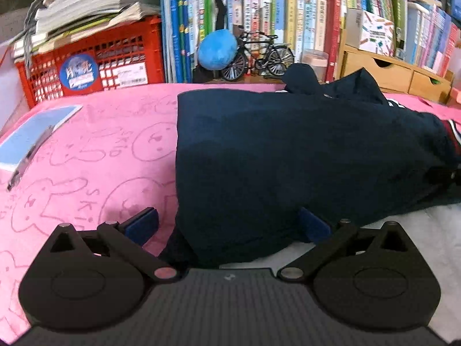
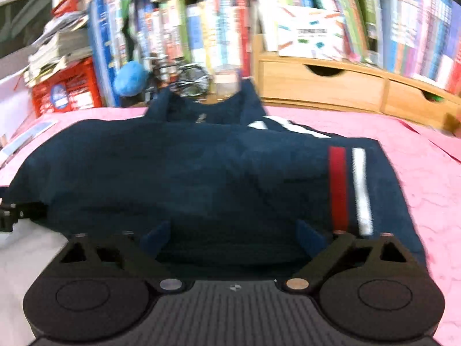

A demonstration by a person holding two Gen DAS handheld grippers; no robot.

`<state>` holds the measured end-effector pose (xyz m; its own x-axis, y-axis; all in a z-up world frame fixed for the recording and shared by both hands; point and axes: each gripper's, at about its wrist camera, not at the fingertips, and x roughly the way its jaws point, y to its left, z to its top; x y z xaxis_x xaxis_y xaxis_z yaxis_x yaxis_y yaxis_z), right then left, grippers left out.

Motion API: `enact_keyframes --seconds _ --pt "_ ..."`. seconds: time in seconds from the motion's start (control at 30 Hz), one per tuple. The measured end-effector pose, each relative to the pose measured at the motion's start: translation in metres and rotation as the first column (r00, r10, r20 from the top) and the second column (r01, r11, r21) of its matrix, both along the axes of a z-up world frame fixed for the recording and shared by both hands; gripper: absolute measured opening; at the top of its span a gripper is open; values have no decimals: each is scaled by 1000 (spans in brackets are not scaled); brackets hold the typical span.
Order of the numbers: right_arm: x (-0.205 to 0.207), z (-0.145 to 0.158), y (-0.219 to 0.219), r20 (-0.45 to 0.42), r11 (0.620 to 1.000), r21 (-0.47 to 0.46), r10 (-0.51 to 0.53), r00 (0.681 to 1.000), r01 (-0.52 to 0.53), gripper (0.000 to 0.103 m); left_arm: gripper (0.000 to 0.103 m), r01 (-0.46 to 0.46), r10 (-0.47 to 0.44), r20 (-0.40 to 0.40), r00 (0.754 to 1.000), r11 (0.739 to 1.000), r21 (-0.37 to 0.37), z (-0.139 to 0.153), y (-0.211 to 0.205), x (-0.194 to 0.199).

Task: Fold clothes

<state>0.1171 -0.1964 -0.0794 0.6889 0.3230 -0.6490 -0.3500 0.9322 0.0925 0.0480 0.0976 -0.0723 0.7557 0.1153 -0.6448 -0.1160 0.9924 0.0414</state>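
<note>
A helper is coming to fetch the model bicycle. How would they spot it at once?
Look to the packed bookshelf behind the pink blanket. At its foot, between the red crate and the wooden drawers, stands the model bicycle. It is black and spoked, beside a fuzzy blue ball.

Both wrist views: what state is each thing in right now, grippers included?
Navy garment with red and white stripes: partly folded, lying on the pink blanket.
Left gripper: jaws open, straddling the garment's near edge.
Right gripper: jaws open over the near hem, nothing gripped.
Wooden drawer unit: drawers shut.
Red plastic crate: piled with papers.
</note>
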Motion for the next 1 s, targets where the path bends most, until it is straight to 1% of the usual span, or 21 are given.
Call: enact_keyframes --seconds 0.03,0.07,0.13,0.2,0.27,0.37,0.6,0.7,0.87,1.0 --pt "-8 6 3 3 1000 -4 -10 1000 10 97 103 -7 7 2 1000 1000 14 0 -1 -1" --pt "-16 13 6 13 1000 -15 -13 1000 13 102 103 -18 18 3 1000 999 29 1 -2 -3" --pt "-41 25 18 72 997 -81 27 997 -21 103 103 -39 39 2 999 998 50 6 -3 -12" --pt "-66 33 29 115 985 -161 84 990 -65 103 103 -32 32 4 999 999 41 12 -4 -24" --pt "-85 34 37 126 972 -218 123 984 -93 103 103 -15 15 9 1000 999 40 17 -6 -38" --pt "-106 36 43 124 959 -259 151 981 -115 103 103 5 -7 29 1000 999 54 25 -11 -60" --pt "-139 30 42 108 955 -277 143 984 -109 103 103 74 -76 67 995 997 34 38 -24 -104" --pt "-147 23 37 85 958 -269 123 989 -96 103 103 104 -106 53 993 994 34 35 -32 -114" --pt "-163 15 29 56 960 -265 110 992 -92 103 103 123 -123 21 992 992 30 27 -39 -123" --pt "-174 12 27 51 960 -263 110 993 -93 103 103 136 -136 0 991 990 41 21 -44 -129"
